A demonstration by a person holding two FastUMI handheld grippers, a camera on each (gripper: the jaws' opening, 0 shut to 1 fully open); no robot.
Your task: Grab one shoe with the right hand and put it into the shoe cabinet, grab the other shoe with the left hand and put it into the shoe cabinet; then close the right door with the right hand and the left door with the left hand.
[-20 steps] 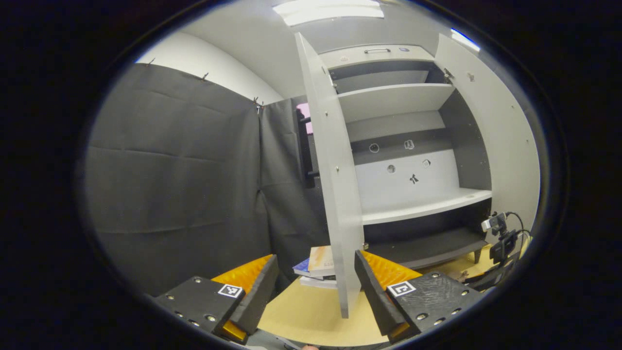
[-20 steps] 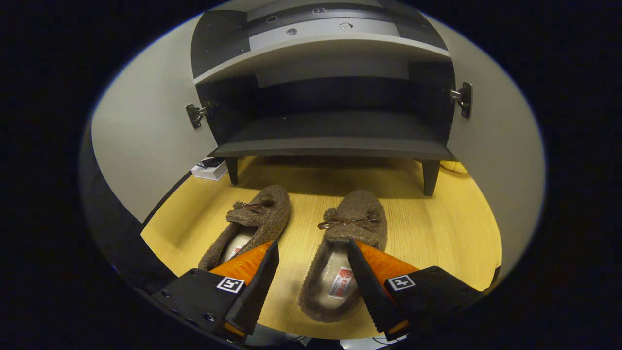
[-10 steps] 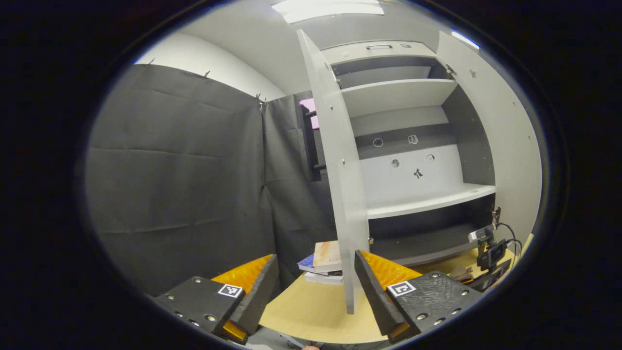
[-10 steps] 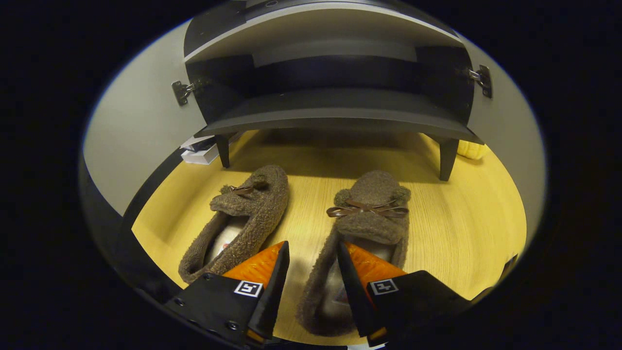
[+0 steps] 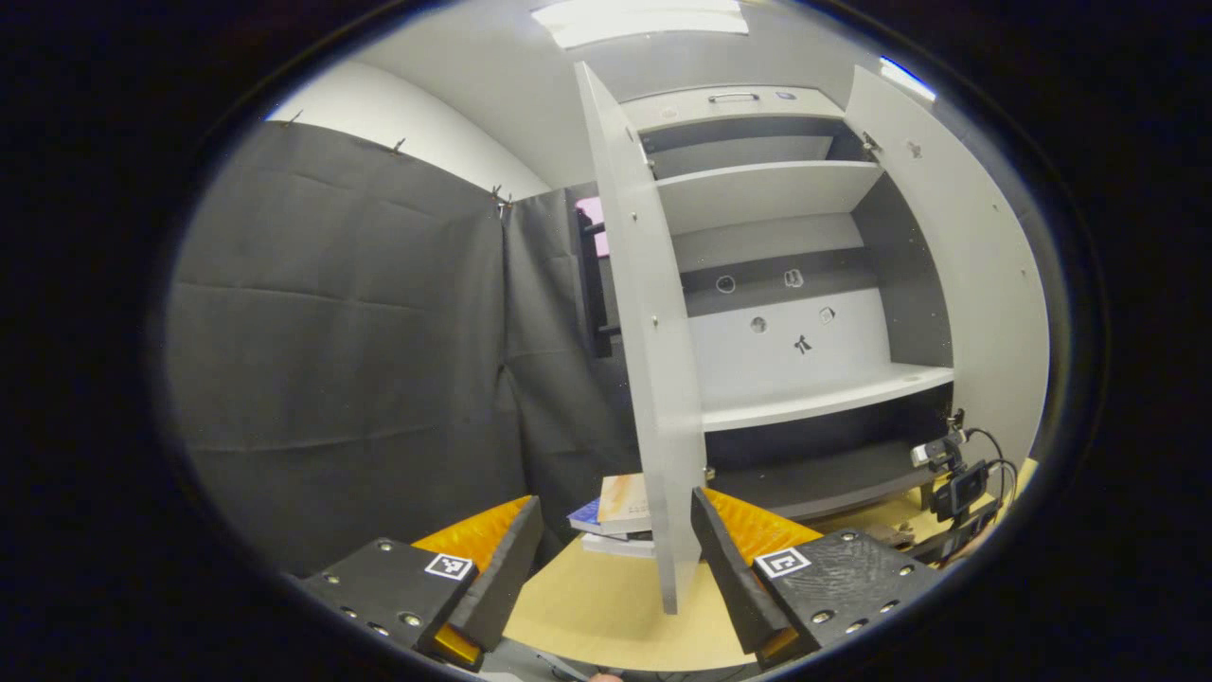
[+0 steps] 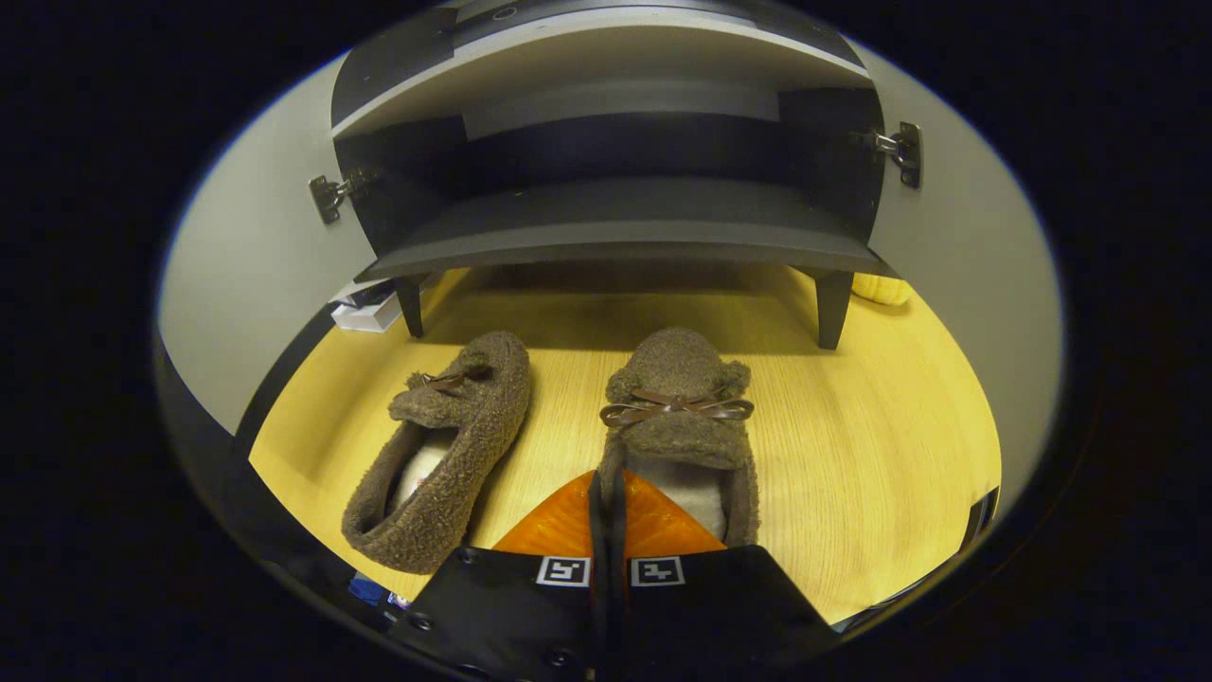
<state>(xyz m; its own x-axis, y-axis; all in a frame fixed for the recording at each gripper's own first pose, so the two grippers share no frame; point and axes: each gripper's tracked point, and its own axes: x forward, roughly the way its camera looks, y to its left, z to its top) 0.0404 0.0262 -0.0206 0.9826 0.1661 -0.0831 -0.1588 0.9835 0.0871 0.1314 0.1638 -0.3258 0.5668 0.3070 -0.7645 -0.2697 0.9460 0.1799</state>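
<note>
Now the right gripper (image 6: pixel 606 502) has its orange fingers drawn almost together, pinching the near left wall of the right shoe (image 6: pixel 677 417) — half a second ago they stood clearly apart on either side of that wall, and a second ago wider still. The shoe sits on the yellow wooden floor (image 6: pixel 871 455), toe toward the shoe cabinet (image 6: pixel 615 223), not lifted. The left shoe (image 6: pixel 445 445) lies just beside it, angled slightly leftward, untouched. Both cabinet doors stand open, and the dark bottom shelf is bare.

In the left gripper view the left gripper (image 5: pixel 615 559) hangs wide open as before, holding nothing, with the left door (image 5: pixel 644 332) edge-on ahead — the framing has barely shifted. A stack of books (image 5: pixel 615 516) rests on the floor behind that door.
</note>
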